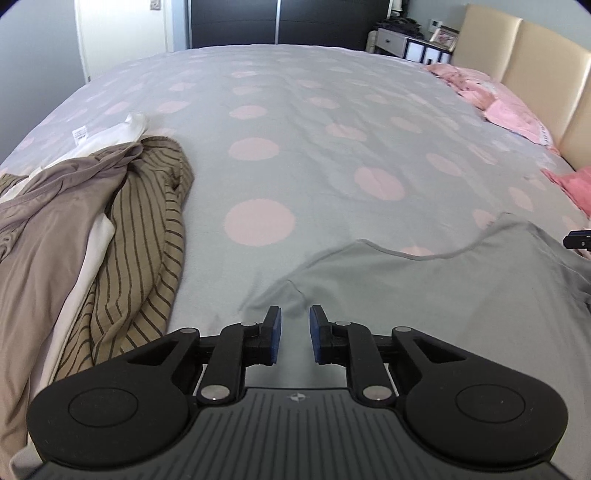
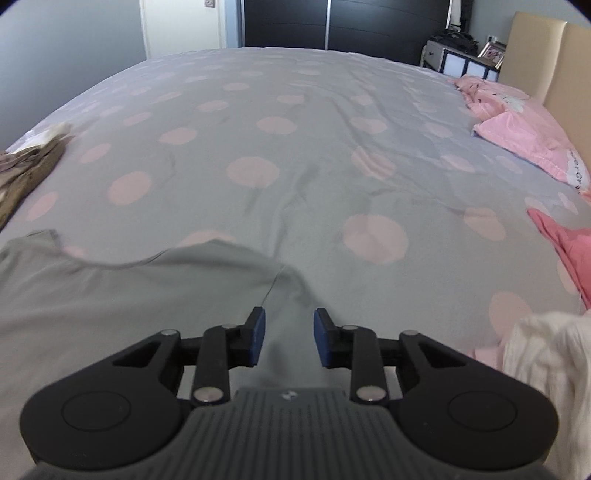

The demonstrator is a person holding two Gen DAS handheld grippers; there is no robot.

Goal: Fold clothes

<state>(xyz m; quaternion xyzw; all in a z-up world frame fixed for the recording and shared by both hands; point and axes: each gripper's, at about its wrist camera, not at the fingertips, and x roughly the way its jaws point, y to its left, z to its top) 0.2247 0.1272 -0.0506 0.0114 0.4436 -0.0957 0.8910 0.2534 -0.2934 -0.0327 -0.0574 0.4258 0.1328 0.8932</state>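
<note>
A plain grey garment (image 1: pixel 443 295) lies spread flat on the dotted grey duvet (image 1: pixel 314 92), with a curved neckline along its far edge. In the left wrist view my left gripper (image 1: pixel 295 326) hovers over the garment's left corner, its blue pads apart with nothing between them. In the right wrist view the same grey garment (image 2: pixel 110 302) fills the lower left. My right gripper (image 2: pixel 289 330) stands over its right corner with a wide gap and no cloth pinched. The tip of the right gripper (image 1: pixel 578 239) shows at the far right edge of the left wrist view.
A heap of clothes (image 1: pixel 140 229), brown striped, taupe and white, lies at the left. Pink pillows (image 1: pixel 513 114) rest by the beige headboard (image 1: pixel 535 62). A pink garment (image 2: pixel 561 254) and a white knit piece (image 2: pixel 546 362) lie at the right. A dark wardrobe (image 1: pixel 277 22) stands beyond the bed.
</note>
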